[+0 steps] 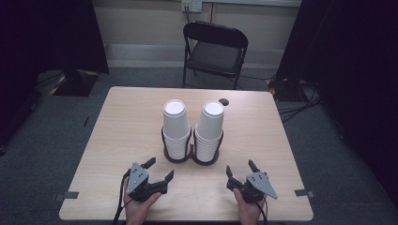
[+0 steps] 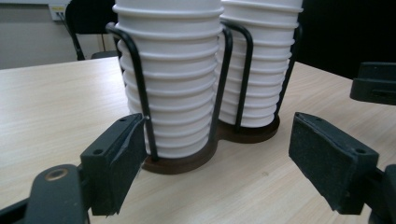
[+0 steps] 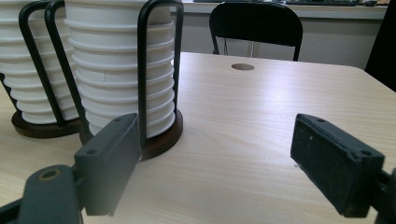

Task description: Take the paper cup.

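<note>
While tools (image 1: 157, 169) gape, cups (image 1: 176, 123) mid-table, edges free

Two stacks of white paper cups (image 1: 176, 123) (image 1: 210, 123) stand side by side in a black wire double holder (image 1: 191, 154) mid-table — the main obstacle, touching at the middle with no gap between them. Bare tabletop (image 1: 122, 126) lies open at 9 and 3 o'clock of it. A folding chair (image 1: 215, 49) stands beyond the 12 o'clock edge.
</note>
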A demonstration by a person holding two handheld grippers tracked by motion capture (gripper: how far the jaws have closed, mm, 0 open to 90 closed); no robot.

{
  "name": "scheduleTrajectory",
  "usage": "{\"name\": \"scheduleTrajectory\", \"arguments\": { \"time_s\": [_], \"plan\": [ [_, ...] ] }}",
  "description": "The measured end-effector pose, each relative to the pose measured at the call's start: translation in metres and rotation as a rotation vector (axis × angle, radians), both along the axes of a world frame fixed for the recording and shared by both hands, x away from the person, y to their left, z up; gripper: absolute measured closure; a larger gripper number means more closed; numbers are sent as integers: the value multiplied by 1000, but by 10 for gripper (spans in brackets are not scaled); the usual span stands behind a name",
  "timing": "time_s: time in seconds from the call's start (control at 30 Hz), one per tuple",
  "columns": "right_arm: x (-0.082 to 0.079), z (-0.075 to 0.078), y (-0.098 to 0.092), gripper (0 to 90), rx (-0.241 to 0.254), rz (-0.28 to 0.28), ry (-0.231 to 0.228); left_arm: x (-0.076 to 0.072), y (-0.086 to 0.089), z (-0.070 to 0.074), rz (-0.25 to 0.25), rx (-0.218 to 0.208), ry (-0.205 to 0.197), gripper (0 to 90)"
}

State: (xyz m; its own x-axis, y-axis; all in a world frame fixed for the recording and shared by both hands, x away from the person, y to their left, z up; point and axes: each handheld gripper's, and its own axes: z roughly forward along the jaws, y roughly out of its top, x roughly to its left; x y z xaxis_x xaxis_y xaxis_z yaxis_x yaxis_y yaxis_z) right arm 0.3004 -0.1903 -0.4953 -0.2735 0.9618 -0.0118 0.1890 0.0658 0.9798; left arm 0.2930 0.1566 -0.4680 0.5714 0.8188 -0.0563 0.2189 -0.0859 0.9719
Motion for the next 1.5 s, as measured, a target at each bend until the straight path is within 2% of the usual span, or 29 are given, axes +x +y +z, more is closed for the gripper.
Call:
{"name": "scheduleTrajectory", "arguments": {
  "time_s": [0.3, 0.47, 0.67, 0.87, 0.97, 1.03, 1.2, 1.5],
  "plan": [
    [1, 0, 0, 174, 0, -9, 9, 1, -11, 13, -51, 23, -22, 211],
    [0, 0, 0, 173, 0, -3, 5, 3, -18, 15, -82, 16, -19, 259],
    [1, 0, 1, 174, -4, -6, 14, 4, -26, 18, -105, 5, -5, 244],
    [1, 0, 1, 174, -3, -7, 15, 6, -33, 30, -138, -1, -37, 204],
    [1, 0, 1, 174, -4, -4, 16, 8, -39, 35, -155, 14, -50, 196],
    [1, 0, 1, 174, -4, -4, 18, 10, -43, 38, -168, 26, -51, 192],
    [1, 0, 1, 177, -3, -8, 12, 13, -51, 46, -217, 22, -46, 188],
    [1, 0, 1, 178, -3, -9, 11, 19, -59, 59, -212, 49, -71, 189]
  ]
}}
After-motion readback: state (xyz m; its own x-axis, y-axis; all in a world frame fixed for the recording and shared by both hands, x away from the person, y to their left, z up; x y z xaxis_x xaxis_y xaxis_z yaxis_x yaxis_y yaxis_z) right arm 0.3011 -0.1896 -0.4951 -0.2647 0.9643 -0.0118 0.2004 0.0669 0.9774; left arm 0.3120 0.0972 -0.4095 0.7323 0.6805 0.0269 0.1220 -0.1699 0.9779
